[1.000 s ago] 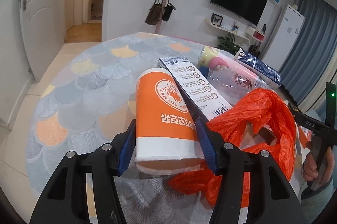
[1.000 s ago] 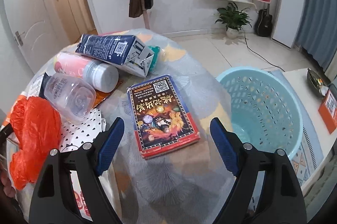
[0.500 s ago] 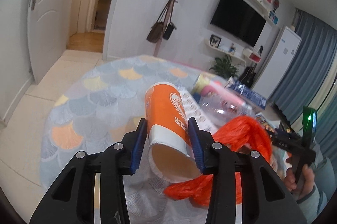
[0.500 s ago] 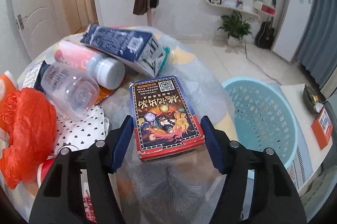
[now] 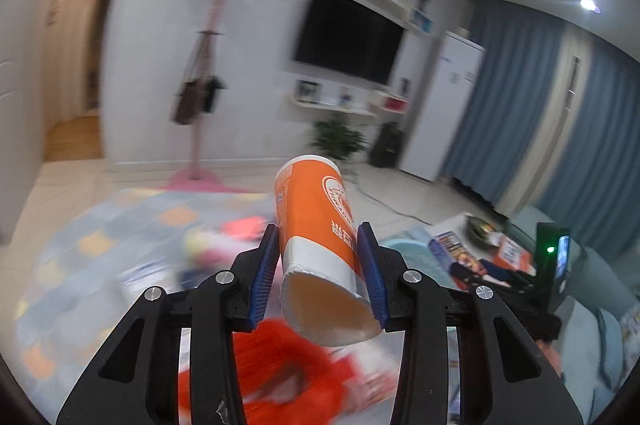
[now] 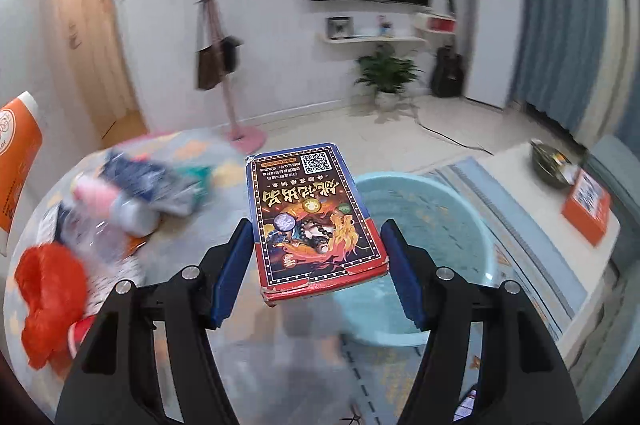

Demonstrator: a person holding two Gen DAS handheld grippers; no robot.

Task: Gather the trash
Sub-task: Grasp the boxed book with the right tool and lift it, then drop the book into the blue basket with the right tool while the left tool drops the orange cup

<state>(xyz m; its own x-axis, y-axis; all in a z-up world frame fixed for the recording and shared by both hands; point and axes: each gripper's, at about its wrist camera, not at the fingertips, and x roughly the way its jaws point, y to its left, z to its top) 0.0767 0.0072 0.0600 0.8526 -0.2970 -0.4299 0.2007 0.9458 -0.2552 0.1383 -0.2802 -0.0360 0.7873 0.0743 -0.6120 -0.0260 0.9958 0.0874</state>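
My left gripper [image 5: 320,265] is shut on an orange and white paper cup [image 5: 316,221] and holds it in the air above the table, open end toward the camera. The cup also shows at the left edge of the right wrist view [image 6: 14,153]. My right gripper [image 6: 320,257] is shut on a flat red and blue printed box [image 6: 312,213], lifted off the table, partly over the light blue plastic basket [image 6: 440,225]. The box and right gripper show in the left wrist view [image 5: 452,249].
On the round patterned table [image 6: 224,169] lie an orange plastic bag [image 6: 48,289], a clear bottle [image 6: 92,229], a pink bottle [image 6: 104,197] and a dark blue carton [image 6: 148,169]. A low white table [image 6: 520,177] with an orange box [image 6: 586,205] stands right of the basket.
Both grippers have lifted their loads off the table. The cup has swung up and right, and the box has risen toward the basket. The views are blurred by motion.
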